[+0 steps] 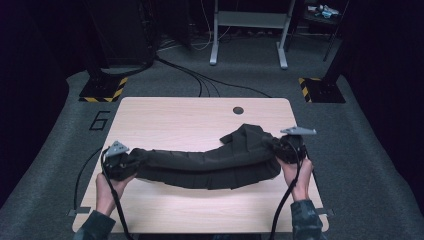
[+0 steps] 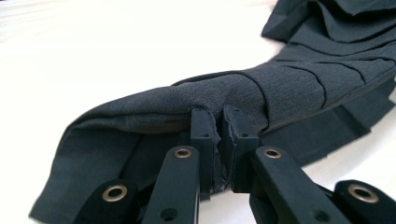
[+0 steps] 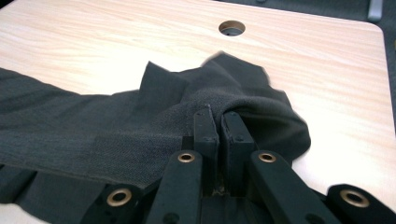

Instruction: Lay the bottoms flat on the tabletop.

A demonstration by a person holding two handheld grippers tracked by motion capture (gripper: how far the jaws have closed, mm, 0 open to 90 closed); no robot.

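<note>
Grip: you pinched the dark cloth (image 1: 207, 162) in both left gripper (image 2: 219, 123) and right gripper (image 3: 218, 125) | Place: ends at 9 and 3 o'clock | Why: to stretch it over the table (image 1: 165, 117).

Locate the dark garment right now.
In the high view the dark garment stretches across the table's near half, pinched between the left gripper and right gripper.

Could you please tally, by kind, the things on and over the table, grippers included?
Dark pleated garment: 1
Grippers, left gripper and right gripper, each shut on an end of the garment: 2
Wooden table: 1
Total: 4
</note>
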